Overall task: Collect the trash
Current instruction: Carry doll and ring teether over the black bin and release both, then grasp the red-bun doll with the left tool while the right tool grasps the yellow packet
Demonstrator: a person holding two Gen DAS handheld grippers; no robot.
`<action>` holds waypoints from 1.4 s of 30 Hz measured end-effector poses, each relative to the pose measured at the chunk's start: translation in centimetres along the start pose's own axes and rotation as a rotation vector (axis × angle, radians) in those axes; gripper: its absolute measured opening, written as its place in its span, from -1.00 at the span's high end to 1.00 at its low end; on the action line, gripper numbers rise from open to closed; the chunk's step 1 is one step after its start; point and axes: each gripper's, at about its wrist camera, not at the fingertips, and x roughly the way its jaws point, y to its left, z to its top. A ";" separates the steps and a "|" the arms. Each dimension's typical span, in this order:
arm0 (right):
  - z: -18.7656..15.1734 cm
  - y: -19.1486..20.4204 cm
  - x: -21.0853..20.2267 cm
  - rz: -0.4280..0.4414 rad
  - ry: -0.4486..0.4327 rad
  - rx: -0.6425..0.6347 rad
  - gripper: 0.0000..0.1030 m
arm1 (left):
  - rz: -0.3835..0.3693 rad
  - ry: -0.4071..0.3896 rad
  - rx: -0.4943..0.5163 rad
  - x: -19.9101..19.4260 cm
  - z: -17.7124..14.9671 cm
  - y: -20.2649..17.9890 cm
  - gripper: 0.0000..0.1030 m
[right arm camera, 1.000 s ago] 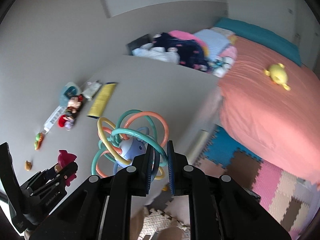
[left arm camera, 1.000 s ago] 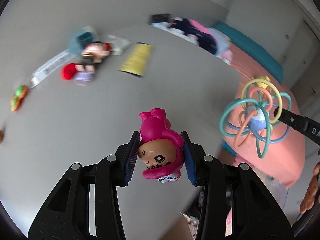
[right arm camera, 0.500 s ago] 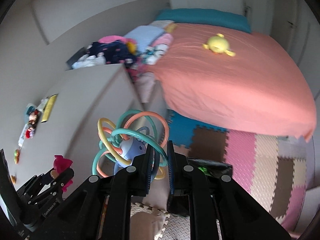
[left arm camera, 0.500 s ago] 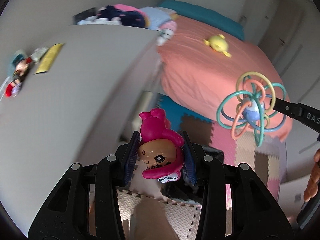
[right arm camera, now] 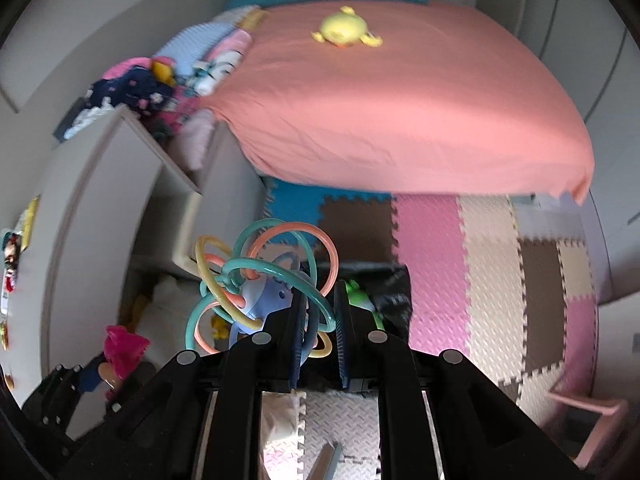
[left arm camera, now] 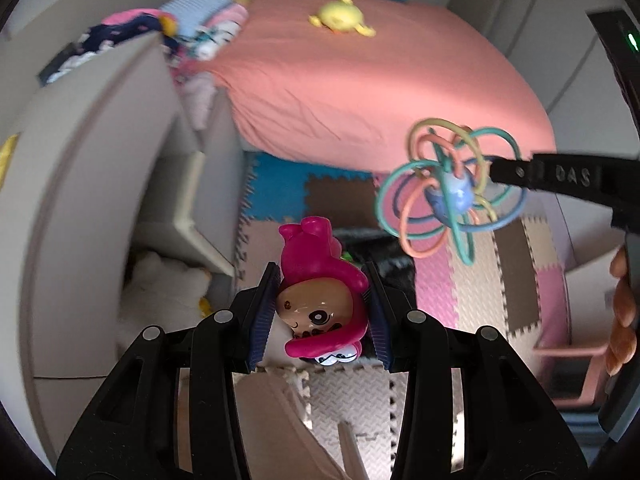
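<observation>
Pink figure (left arm camera: pixel 320 300) sits clamped in the left jaws (left arm camera: pixel 320 312); the ring rattle (right arm camera: pixel 264 284) has a loop between the right jaws (right arm camera: pixel 318 320), which have just eased apart. Both hang over a dark bin (right arm camera: pixel 390 284) below — drop-off pending, and litter remains on the counter (right arm camera: pixel 76 216).

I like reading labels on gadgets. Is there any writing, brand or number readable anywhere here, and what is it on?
"DAS": raised letters on the black right gripper, seen from the left camera; it may run on out of sight.
Yellow packet on the white top: print too blurred to read.
Nothing else readable.
</observation>
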 end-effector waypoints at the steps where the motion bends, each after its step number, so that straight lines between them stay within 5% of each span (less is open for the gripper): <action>1: 0.2 -0.5 0.4 0.020 0.017 0.017 0.39 | -0.020 0.038 0.030 0.9 0.0 -0.9 0.03; 2: 0.2 -1.0 0.9 0.042 0.043 0.047 0.03 | -0.022 0.067 0.055 1.7 -0.1 -1.7 -0.26; 3: 0.3 -1.4 1.3 0.049 0.062 0.071 -0.99 | -0.006 0.064 0.066 2.0 -0.1 -2.1 -0.91; 11: 0.4 -0.9 2.1 -0.027 0.024 0.041 -0.96 | 0.003 0.040 0.049 2.4 -0.3 -2.4 -0.88; 25: 0.9 1.8 1.1 -0.014 0.011 -0.006 -0.96 | 0.003 0.015 -0.002 1.3 -0.3 0.5 -0.88; 32: 1.3 7.8 -0.6 0.052 -0.038 -0.091 -0.96 | 0.031 -0.040 -0.041 -1.4 -0.4 4.5 -0.88; 42: 2.6 20.5 -2.8 0.156 -0.100 -0.263 -0.96 | 0.147 -0.147 -0.202 -7.2 -0.2 16.3 -0.88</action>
